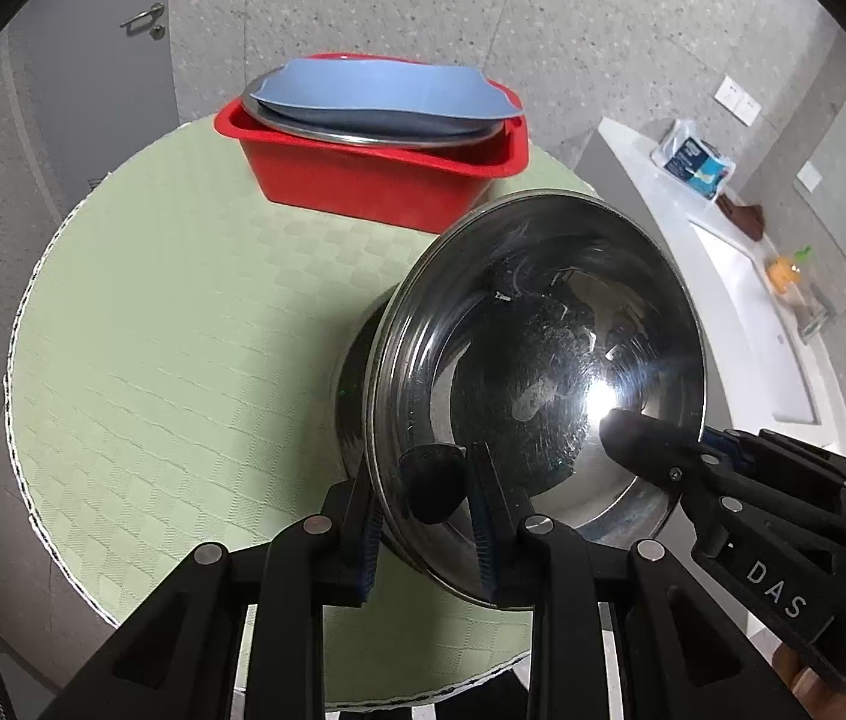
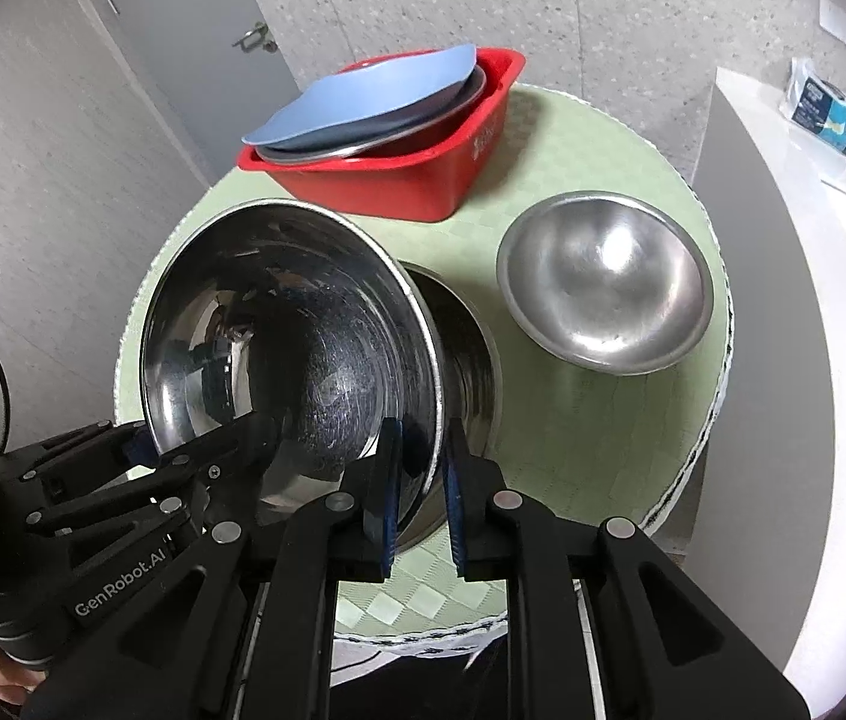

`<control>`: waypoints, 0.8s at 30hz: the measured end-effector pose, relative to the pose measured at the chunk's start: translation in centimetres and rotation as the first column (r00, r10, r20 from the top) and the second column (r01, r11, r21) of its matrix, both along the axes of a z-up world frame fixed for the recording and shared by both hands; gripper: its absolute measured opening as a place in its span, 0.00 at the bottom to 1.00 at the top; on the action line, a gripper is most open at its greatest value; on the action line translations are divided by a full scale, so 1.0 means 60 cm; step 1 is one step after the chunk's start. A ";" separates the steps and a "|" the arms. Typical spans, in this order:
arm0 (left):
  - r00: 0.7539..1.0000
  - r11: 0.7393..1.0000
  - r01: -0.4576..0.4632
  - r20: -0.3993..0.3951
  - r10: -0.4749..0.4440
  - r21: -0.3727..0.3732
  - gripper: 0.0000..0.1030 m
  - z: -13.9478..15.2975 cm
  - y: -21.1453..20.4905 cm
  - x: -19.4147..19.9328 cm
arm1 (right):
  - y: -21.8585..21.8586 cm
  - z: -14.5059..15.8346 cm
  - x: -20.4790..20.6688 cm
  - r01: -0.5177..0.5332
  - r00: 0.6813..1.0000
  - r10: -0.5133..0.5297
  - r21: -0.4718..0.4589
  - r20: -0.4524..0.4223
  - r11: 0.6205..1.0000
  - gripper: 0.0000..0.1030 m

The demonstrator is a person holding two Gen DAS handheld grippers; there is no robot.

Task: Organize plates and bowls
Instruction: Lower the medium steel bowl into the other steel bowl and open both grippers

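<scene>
Speckled grey walls and a grey door stand behind a round table with a pale green checked cloth. At its far side a red tub holds a blue plate lying on a steel plate. Nearer, a big shiny steel bowl is tilted over a second steel bowl, with scratches and bright glare inside. The left gripper is nearly closed on its rim, one finger inside, one outside. The right gripper straddles the opposite rim with narrow jaws; whether its pads press I cannot tell. To the right a smaller dull bowl sits upright on the cloth, apart from the others.
</scene>
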State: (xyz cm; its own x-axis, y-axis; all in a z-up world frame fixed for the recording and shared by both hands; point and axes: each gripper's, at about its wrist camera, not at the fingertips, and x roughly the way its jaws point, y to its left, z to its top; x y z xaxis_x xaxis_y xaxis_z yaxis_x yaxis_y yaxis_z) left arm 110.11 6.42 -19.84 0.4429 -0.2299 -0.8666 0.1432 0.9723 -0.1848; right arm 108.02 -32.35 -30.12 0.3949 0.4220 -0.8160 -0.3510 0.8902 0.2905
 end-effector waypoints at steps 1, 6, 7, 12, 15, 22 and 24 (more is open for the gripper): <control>1.000 1.000 0.001 0.000 -0.001 0.000 0.22 0.000 0.001 0.003 | 0.001 -0.001 0.001 0.002 1.000 -0.002 -0.005 -0.001 1.000 0.14; 1.000 1.000 0.006 0.004 -0.006 0.010 0.23 -0.005 -0.016 0.013 | 0.005 -0.002 0.002 0.010 1.000 -0.010 -0.020 0.001 1.000 0.15; 1.000 1.000 0.008 0.008 -0.008 0.017 0.24 -0.006 -0.019 0.013 | 0.006 -0.002 0.001 0.011 1.000 -0.011 -0.024 0.001 1.000 0.15; 1.000 1.000 0.011 0.009 -0.011 0.025 0.25 -0.015 -0.034 0.012 | 0.012 -0.002 0.004 0.019 1.000 -0.019 -0.043 -0.001 0.999 0.16; 1.000 1.000 0.015 0.012 -0.015 0.027 0.26 -0.016 -0.037 0.006 | 0.015 -0.001 0.003 0.024 1.000 -0.025 -0.049 -0.009 0.999 0.16; 1.000 1.000 0.015 0.004 -0.015 0.027 0.27 -0.016 -0.040 0.009 | 0.028 -0.002 0.009 0.016 0.999 -0.018 -0.068 -0.035 0.998 0.25; 1.000 0.999 0.016 0.001 -0.017 0.029 0.27 -0.016 -0.041 0.010 | 0.030 -0.002 0.014 0.015 0.999 -0.019 -0.069 -0.047 0.998 0.26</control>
State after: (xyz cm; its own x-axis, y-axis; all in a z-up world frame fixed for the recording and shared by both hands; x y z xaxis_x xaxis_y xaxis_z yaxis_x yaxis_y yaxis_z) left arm 110.72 3.96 -20.80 0.4401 -0.2123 -0.8725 0.1594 0.9747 -0.1567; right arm 108.88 -30.56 -30.27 0.3618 0.3583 -0.8607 -0.3230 0.9142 0.2448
